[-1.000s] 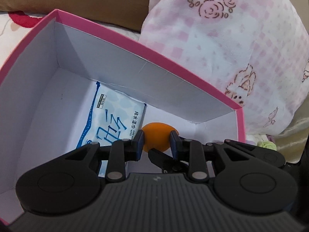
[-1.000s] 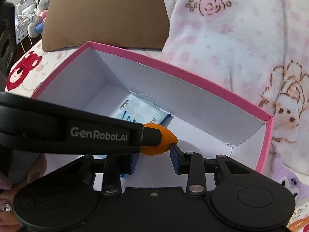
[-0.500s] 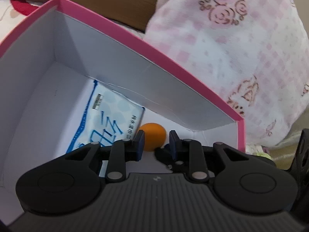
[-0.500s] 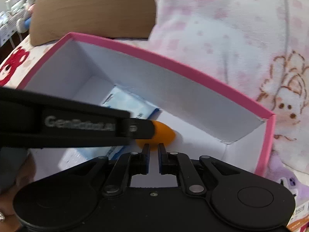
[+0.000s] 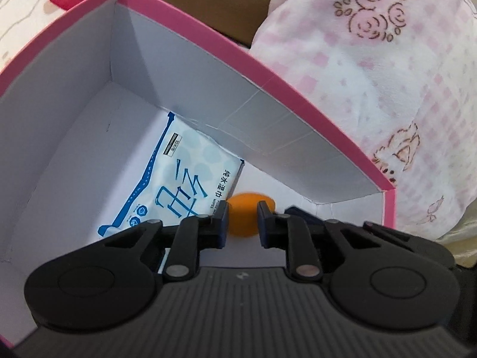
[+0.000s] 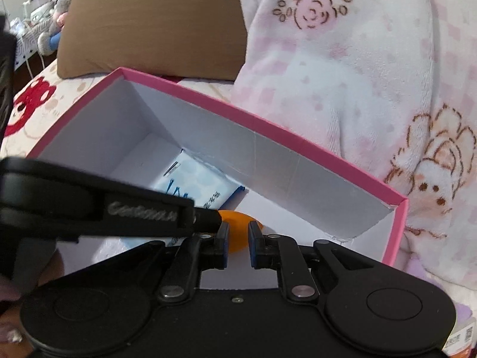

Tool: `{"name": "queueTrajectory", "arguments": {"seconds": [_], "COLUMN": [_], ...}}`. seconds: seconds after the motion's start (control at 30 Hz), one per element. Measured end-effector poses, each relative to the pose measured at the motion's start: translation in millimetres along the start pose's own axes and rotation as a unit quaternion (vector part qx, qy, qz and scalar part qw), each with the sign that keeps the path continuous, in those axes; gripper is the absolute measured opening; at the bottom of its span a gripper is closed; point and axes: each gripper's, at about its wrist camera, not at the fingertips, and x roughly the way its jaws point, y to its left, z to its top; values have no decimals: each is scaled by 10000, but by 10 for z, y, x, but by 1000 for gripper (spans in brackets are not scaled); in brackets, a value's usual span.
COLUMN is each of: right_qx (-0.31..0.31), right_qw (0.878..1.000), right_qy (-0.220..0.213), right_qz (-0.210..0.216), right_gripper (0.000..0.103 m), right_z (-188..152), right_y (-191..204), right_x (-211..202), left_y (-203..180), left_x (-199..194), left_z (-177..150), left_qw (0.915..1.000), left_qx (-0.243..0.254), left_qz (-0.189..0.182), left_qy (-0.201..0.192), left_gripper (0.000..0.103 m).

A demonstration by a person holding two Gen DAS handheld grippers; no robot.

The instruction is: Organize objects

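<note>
Left wrist: left tool (image 5: 242,223), clenched empty, is hovering in the box (image 5: 190,29); the orange ball (image 5: 244,215) is lying inside, beside the wipes (image 5: 179,185).
Right wrist: right tool (image 6: 238,246), clenched empty, is hovering over the ball; placing seems done, so withdrawing comes next.

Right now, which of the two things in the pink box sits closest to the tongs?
The small orange egg-shaped thing, just beyond the tips of the left tongs; the flat blue-and-white wipes packet lies farther back.
</note>
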Motion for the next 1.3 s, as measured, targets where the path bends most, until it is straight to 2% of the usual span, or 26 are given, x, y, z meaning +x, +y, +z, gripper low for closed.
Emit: {"name": "queueTrajectory", "arguments": {"seconds": [0.17,0.27,0.3,0.37,0.47,0.57,0.67,0.77,0.9,1.13,1.2,1.3], "right_qx": [-269,-668,-737,-802,-900,-789,-848,-962,-1011,-537,-478,-416], "right_qw": [9994,9971,9965,9956,9949,9956,9944,9926,9919,9976,9979,9980], "right_qy": [192,357,396,482,448,499,629,704,747,321,254,401], "right_qz": [76,-32,-24,22,-52,-7,-40,-209,-191,-313,-353,-237], "right_gripper": [17,19,22,23,25,33,43,43,37,37,42,42], "right_z": [-79,-108,-104,-104,-96,-82,-115,-146,-28,286,356,380], "right_y": [59,120,139,162,182,149,148,178,195,100,65,26], "right_x": [-66,3,19,55,65,79,123,163,188,209,290,402], "left_y": [32,0,-6,-18,-32,-129,-49,-78,-78,49,55,73], "left_x": [32,2,-7,-17,-41,8,-51,-101,-204,-363,-327,-211], "left_z": [-32,-65,-72,-70,-61,-45,-59,-47,-22,98,108,100], "left_qw": [9979,9986,9986,9986,9996,9999,9999,9999,9997,9991,9991,9998], "left_qx": [-495,-398,-380,-362,-212,-26,65,153,212,149,109,13], "left_qz": [-412,-348,-358,-366,-171,105,127,42,104,-8,-40,-4], "left_qy": [118,82,90,98,72,76,80,61,-96,-402,-402,-220], "left_gripper": [10,10,10,10,10,11,11,12,13,13,13,13]}}
